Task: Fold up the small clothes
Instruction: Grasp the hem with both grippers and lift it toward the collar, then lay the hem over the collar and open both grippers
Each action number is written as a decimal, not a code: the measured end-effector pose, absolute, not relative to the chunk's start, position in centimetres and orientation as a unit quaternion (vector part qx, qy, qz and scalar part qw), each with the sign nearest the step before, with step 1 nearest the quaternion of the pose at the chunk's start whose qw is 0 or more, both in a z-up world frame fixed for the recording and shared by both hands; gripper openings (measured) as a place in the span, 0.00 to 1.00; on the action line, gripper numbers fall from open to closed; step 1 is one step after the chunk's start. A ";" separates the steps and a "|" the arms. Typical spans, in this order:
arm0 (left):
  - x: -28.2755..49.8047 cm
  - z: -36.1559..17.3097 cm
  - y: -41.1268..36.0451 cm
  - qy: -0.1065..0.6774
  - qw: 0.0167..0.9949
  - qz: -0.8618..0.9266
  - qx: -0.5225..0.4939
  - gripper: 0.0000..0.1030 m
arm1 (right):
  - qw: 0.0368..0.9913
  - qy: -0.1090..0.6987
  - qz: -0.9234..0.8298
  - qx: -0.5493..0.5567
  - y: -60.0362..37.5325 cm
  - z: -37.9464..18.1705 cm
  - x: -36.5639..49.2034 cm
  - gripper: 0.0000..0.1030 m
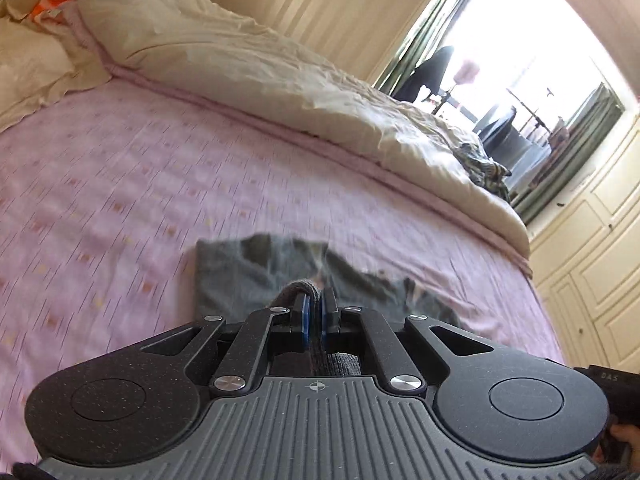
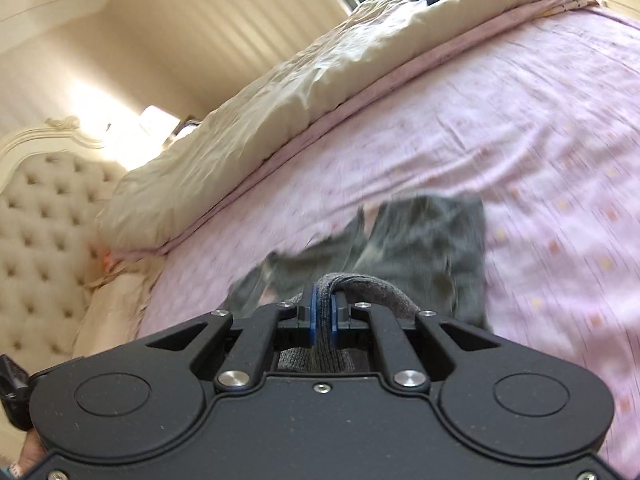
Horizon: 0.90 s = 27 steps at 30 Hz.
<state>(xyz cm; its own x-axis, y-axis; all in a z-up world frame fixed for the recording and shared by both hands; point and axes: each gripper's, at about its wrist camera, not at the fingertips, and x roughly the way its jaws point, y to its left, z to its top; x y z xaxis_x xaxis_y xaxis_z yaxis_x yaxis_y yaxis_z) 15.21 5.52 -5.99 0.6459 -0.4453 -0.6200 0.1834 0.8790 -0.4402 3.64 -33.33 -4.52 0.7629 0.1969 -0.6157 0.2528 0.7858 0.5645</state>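
Both claws are pinched down on cloth as I watch. My left gripper [image 1: 315,306] has its blue pads [image 1: 306,322] nearly together on a fold of the grey garment [image 1: 236,276], and my right gripper [image 2: 324,308] is clamped the same way on another knitted fold of it [image 2: 424,240]. That garment lies on the pink bedspread [image 1: 120,184] just ahead of both sets of fingers, blurred, its far edge fairly straight and one side trailing off raggedly. Around it the bedspread is bare and flat, giving me open room on either side. Farther off, a cream duvet [image 1: 240,60] is bunched along the far edge of the bed, with a dark patterned cloth [image 1: 484,168] on its end near the window [image 1: 520,60]. From the right wrist I see a tufted headboard [image 2: 48,216] at the left.
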 end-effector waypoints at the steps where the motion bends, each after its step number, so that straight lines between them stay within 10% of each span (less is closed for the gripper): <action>1: 16.4 -6.3 5.1 0.381 0.892 -0.175 -0.168 0.05 | 0.879 0.346 -0.022 0.326 -33.6 -4.9 5.0 0.12; 14: 27.2 -12.4 1.4 0.446 0.873 -0.151 -0.128 0.07 | 0.855 0.408 -0.090 0.308 -35.3 -10.8 16.5 0.14; 18: 28.9 -12.9 2.1 0.448 0.876 -0.113 -0.140 0.38 | 0.861 0.392 -0.110 0.304 -35.6 -11.0 17.6 0.25; 27: 25.2 -11.8 0.9 0.424 0.887 -0.179 -0.035 0.47 | 0.889 0.411 -0.074 0.188 -31.0 -10.2 15.6 0.38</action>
